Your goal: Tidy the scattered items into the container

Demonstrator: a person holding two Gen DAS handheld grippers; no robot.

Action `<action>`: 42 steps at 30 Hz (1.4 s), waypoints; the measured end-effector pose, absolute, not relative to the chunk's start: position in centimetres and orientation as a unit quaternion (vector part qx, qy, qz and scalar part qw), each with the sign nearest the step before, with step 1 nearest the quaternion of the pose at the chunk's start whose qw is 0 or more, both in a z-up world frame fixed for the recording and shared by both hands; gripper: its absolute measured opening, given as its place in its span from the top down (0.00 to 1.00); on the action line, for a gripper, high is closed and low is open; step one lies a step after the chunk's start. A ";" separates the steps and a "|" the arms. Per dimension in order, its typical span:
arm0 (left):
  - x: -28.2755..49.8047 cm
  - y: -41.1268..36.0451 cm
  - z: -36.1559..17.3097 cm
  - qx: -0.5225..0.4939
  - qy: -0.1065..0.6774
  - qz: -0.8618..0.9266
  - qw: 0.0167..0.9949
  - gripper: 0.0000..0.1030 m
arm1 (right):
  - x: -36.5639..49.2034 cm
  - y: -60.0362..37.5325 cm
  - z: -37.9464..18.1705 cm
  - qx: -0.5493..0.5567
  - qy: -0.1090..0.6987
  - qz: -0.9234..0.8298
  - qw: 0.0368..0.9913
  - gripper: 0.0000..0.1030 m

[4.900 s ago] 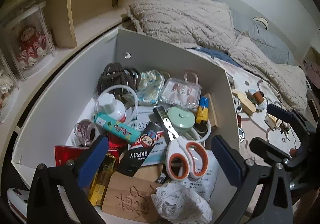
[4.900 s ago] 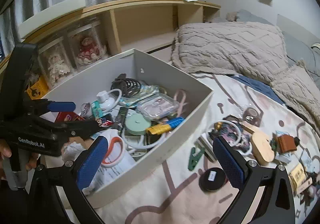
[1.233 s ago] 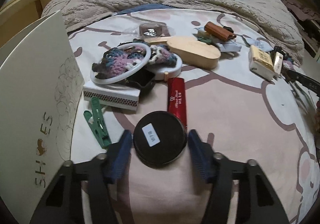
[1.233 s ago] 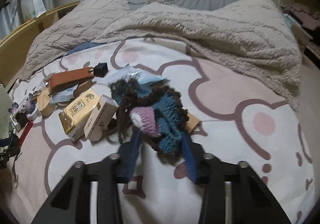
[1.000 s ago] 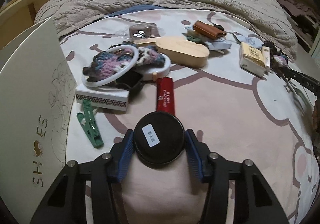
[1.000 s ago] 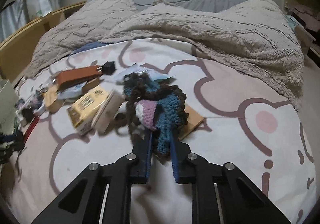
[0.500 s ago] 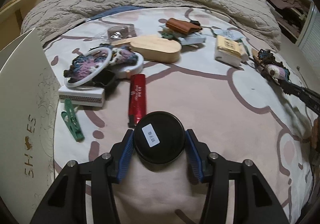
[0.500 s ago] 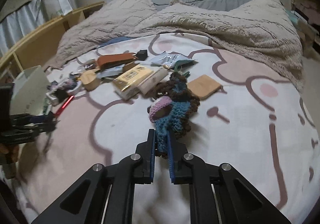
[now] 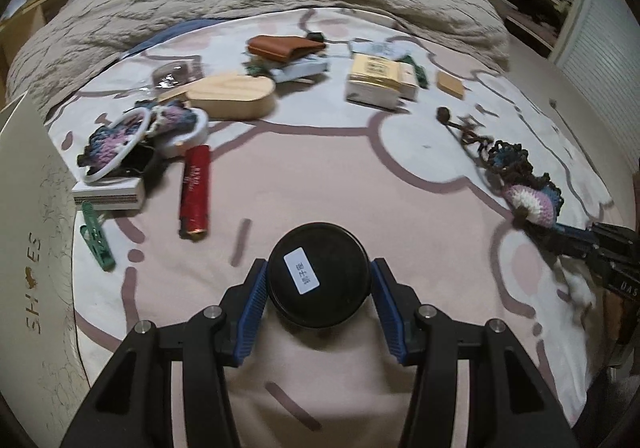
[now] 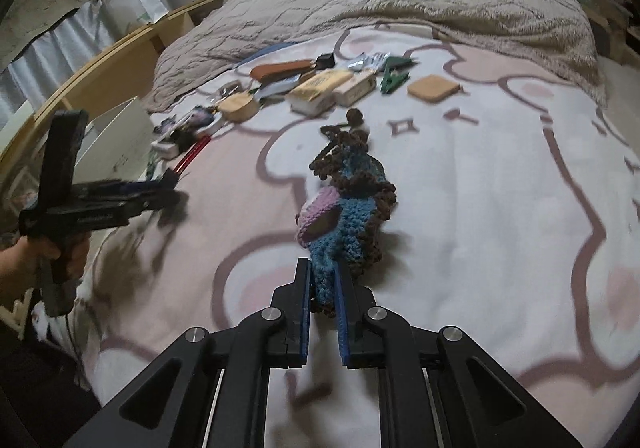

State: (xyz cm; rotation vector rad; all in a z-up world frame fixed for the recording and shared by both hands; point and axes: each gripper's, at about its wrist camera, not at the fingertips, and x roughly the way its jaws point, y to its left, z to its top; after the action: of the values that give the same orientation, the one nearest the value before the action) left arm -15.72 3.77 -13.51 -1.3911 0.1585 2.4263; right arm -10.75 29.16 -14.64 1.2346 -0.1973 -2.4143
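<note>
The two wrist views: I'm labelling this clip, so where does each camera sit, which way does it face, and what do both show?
Left wrist: sits on the left tool, looking down across the bedspread; its own two fingers clamp a black round tin.
Right wrist: sits on the right tool, facing up the bed toward the blanket; its fingers pinch a crocheted piece; a hand holding the left tool shows at left.
Shared: crocheted piece, red tube, wooden box, white shoe box.

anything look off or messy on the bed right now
Yes: loose items lie scattered over the bedspread outside the white box, among them a red tube and a green clip. Nothing looks spilled or damaged.
</note>
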 end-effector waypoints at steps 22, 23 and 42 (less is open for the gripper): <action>-11.9 7.0 -15.0 -0.565 0.086 0.793 0.212 0.48 | -4.2 28.2 -15.1 0.474 -0.055 -0.853 0.213 0.88; -12.0 7.0 -15.1 -0.566 0.082 0.793 0.211 0.46 | -4.1 28.2 -15.1 0.473 -0.053 -0.853 0.212 0.88; -11.3 6.0 -15.7 -0.543 0.048 0.797 0.258 0.23 | -6.3 30.6 -14.0 0.461 -0.141 -0.860 0.165 0.21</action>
State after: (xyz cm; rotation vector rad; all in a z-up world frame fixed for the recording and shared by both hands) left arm -11.29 6.02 -15.71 -1.4733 0.1288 2.1622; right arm -6.28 30.63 -13.99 1.3146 -0.4027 -2.4504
